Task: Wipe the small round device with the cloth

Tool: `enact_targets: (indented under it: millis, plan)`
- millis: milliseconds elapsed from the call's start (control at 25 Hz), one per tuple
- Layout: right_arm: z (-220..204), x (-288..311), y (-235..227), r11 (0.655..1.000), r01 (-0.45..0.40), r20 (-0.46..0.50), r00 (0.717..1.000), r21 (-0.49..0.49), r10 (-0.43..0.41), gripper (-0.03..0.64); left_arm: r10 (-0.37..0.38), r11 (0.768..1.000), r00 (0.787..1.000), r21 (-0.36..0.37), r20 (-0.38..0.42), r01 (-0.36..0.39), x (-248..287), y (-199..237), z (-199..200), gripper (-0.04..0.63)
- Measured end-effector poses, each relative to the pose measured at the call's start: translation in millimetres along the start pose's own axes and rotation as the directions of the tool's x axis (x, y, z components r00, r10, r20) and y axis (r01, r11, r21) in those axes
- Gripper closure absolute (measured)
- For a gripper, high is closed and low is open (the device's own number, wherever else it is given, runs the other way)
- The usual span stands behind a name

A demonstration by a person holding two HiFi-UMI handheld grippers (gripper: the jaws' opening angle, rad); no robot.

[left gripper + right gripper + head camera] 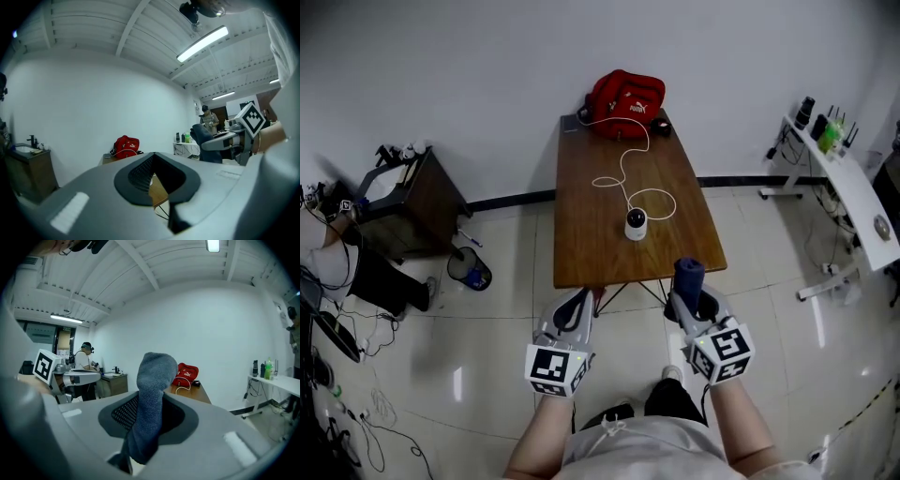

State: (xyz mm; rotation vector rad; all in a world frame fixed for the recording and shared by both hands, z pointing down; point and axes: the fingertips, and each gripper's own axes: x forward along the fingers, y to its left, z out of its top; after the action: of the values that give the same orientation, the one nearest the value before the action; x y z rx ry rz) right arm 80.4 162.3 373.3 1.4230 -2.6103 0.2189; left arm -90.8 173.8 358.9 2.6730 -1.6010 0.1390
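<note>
You're standing at the near end of the table (591, 246) with both tools held short of its edge. I'd call this the approach: cloth in hand, wiping not yet begun. The small round device (636, 224) sits upright around the middle of the tabletop, white with a dark face. Its white cable (623, 173) loops back toward the red bag (625, 94) at the far end. Your right gripper (692, 298) is clamped on the cloth (688, 275), a dark blue-grey roll pinched low between the jaws with its upper end standing free above them. Your left gripper (573, 309) is closed tight, jaws together, with nothing between them and touching nothing. The device is well apart from both tools, so the next move, as I read it, is to carry the right one forward over the table. Then bring the free end of the cloth down onto the device's top. It looks light and is tethered by that cable, so a firm rub could slide it. You may want the left one opened to steady the base.
</note>
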Motion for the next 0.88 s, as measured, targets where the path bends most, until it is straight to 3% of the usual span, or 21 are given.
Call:
enact_targets:
  millis: [360,880]
  plan:
    - [-14,-46,11,1.000,0.001,-0.019,1.000,-0.017,-0.001,0.505,-0.032,0.998,0.999,-0.046,-0.027,0.031,-18,-47,-3,0.589]
    - [-7,-62,14,0.994,-0.082,-0.022,0.996,-0.070,0.081,0.508,-0.024,1.000,1.000,-0.007,0.014,0.025,-16,-83,21,0.589]
